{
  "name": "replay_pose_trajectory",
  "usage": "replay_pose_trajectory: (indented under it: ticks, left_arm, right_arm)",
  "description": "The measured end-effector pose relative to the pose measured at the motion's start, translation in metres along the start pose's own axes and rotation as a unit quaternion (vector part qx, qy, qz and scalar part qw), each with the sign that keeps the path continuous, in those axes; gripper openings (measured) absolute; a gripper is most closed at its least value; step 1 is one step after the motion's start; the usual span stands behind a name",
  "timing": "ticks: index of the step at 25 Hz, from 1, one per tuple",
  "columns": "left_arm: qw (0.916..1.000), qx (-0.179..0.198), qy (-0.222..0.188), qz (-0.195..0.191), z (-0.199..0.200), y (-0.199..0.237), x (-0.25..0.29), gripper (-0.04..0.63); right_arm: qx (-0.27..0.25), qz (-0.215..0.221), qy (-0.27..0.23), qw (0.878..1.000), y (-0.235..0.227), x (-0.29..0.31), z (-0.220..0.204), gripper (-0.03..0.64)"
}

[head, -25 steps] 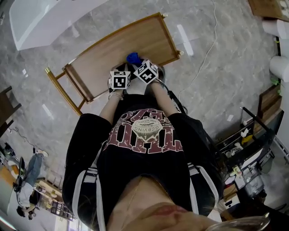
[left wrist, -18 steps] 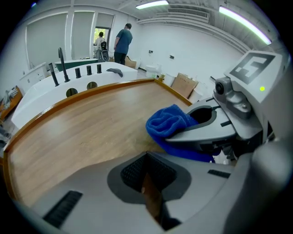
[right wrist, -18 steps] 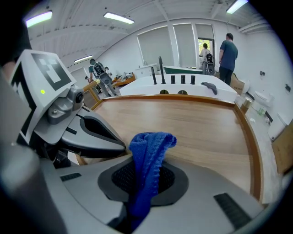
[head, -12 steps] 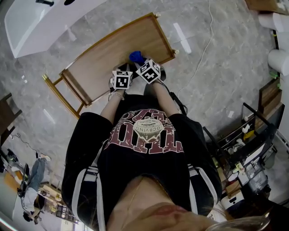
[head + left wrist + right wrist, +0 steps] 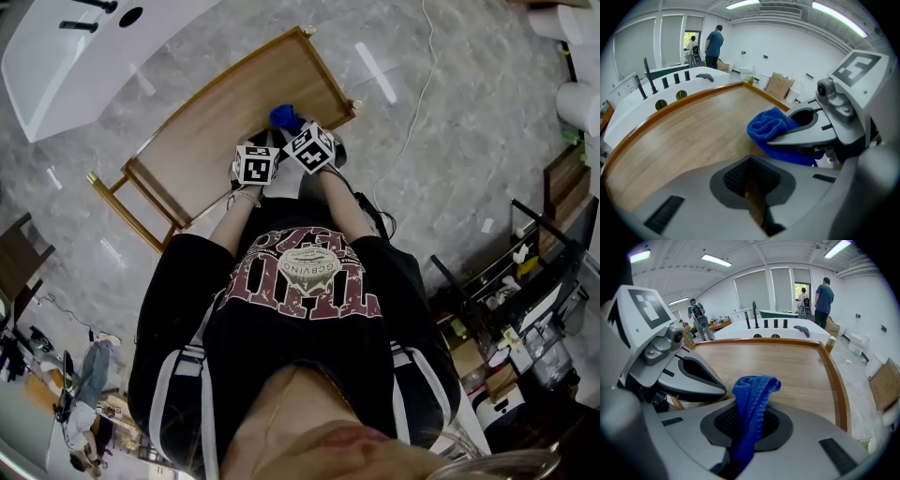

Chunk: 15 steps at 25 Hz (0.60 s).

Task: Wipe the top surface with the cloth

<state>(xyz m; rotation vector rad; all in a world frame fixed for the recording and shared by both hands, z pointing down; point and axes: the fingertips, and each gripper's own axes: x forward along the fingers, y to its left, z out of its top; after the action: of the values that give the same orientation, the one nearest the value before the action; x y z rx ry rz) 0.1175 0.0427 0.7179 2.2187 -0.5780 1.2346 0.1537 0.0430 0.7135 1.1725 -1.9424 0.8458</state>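
Note:
The wooden top [image 5: 220,117] has a raised rim and lies in front of me. A blue cloth [image 5: 284,116] sits bunched at its near edge. My right gripper [image 5: 750,414] is shut on the cloth [image 5: 751,394], which sticks up between its jaws over the wood [image 5: 787,364]. My left gripper [image 5: 751,164] is shut with nothing in it, close beside the right gripper [image 5: 811,136] and just left of the cloth [image 5: 769,126]. In the head view the two marker cubes [image 5: 255,164] [image 5: 310,148] are almost touching.
A white counter [image 5: 66,47] with black taps [image 5: 649,75] stands beyond the top. Two people [image 5: 714,42] stand by a far doorway. A cable [image 5: 422,84] runs over the marble floor. Loaded shelves [image 5: 506,300] stand at the right, and cardboard boxes [image 5: 780,85] by the wall.
Both grippers and the cloth have edged slightly toward the right end of the top. The jaws hold as before, and the head view has shifted a little.

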Motion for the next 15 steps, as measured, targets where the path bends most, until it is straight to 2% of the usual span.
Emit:
replay_pose_trajectory:
  ticks: [6, 15]
  left_arm:
    - [0.9998, 0.016, 0.005, -0.01, 0.004, -0.014, 0.007, 0.046]
    - [0.9994, 0.03, 0.018, -0.003, 0.003, -0.015, 0.012, 0.046]
  right_arm:
    - [0.011, -0.024, -0.003, 1.0, -0.023, -0.011, -0.007, 0.055]
    - [0.028, -0.053, -0.003, 0.998, -0.053, -0.023, -0.019, 0.055]
